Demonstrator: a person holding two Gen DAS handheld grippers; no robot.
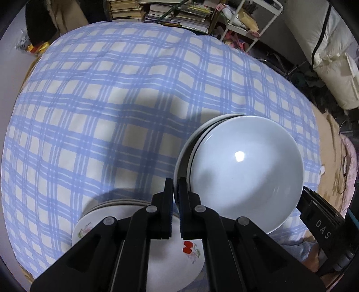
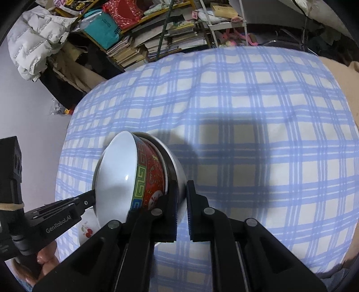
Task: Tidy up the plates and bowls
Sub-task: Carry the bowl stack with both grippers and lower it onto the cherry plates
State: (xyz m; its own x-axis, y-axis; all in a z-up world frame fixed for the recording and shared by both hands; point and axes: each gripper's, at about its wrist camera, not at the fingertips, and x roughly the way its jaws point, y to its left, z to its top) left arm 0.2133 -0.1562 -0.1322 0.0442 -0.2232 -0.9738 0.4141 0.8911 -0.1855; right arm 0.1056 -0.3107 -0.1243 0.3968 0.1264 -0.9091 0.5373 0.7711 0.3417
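A stack of nested bowls is held tilted above the checked cloth, gripped from both sides. In the left wrist view its white inside (image 1: 244,170) faces me, and my left gripper (image 1: 176,193) is shut on the rim at its left edge. In the right wrist view the red patterned bowl (image 2: 152,177) sits in a metal bowl (image 2: 177,173), and my right gripper (image 2: 181,197) is shut on the metal rim. Below lies a stack of white plates with a cherry print (image 1: 188,251); it also shows in the right wrist view (image 2: 87,231).
The blue and white checked cloth (image 1: 112,107) covers the table. Behind it stand piles of books (image 2: 157,42), a white rack (image 1: 251,13) and a white jacket (image 2: 36,38). The left gripper's body (image 2: 56,217) shows in the right wrist view.
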